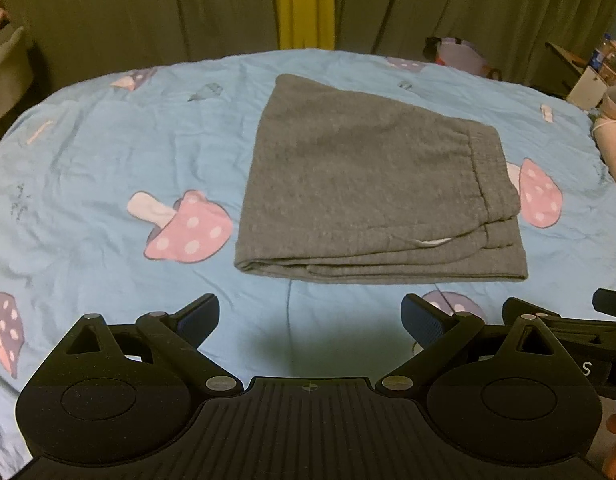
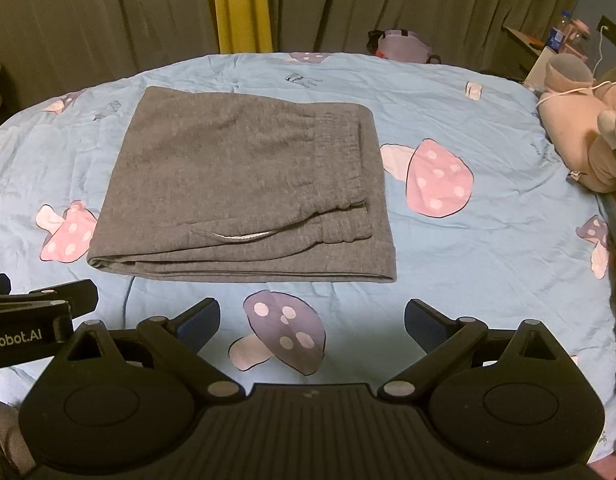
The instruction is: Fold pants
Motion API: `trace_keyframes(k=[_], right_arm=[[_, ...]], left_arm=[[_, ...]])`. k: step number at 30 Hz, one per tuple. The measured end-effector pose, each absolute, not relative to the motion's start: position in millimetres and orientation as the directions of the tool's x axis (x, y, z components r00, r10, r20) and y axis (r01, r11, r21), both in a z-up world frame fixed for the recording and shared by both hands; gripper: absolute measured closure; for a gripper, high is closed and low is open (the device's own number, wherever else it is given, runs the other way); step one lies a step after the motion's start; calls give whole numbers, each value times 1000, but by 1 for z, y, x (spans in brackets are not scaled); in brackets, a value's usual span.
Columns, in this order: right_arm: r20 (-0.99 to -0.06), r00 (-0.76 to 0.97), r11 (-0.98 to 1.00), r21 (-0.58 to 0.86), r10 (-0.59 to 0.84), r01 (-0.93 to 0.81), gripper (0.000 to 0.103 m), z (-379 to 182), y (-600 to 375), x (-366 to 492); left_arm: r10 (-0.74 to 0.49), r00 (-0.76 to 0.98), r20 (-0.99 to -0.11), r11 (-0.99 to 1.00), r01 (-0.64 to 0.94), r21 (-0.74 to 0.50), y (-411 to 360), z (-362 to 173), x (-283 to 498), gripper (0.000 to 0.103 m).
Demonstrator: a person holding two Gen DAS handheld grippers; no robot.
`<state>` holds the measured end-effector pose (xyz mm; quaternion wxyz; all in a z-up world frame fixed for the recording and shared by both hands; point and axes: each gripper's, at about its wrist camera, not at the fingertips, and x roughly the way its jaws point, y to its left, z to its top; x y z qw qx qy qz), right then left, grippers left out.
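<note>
Right now the gray pants (image 1: 372,184) lie folded into a neat block on the blue bedsheet (image 1: 87,160). The sheet has pink and purple mushrooms drawn on it. The stretchy waistband sits on the right side of the block, and a bit of white string pokes out near the front edge. You can count a few layers of cloth stacked at the edge closest to the cameras.

The left gripper (image 1: 310,322) hangs just in front of the pants, above the bare sheet. Its two fingers are spread wide apart and hold nothing. The right gripper (image 2: 312,326) is beside it, a little to the right, over a purple mushroom (image 2: 281,332). Its fingers are spread wide too, with nothing between them. Neither one touches the pants.

Behind the bed hang dark curtains (image 2: 388,0) with a yellow strip (image 2: 239,4) between them. At the far right lies something soft and pink (image 2: 580,136), maybe a stuffed toy, but the view is too bent there to be sure.
</note>
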<state>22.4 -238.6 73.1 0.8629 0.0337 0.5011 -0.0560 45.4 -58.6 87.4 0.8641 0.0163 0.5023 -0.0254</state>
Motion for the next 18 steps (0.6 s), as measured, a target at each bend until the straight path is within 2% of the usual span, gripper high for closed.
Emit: trace_keyframes(k=[18], right_arm=[[-864,497,992,-13,-74,126,4,77,-234,21]], left_arm=[[-24,490,-872,998,63,8,-58,87,43,3]])
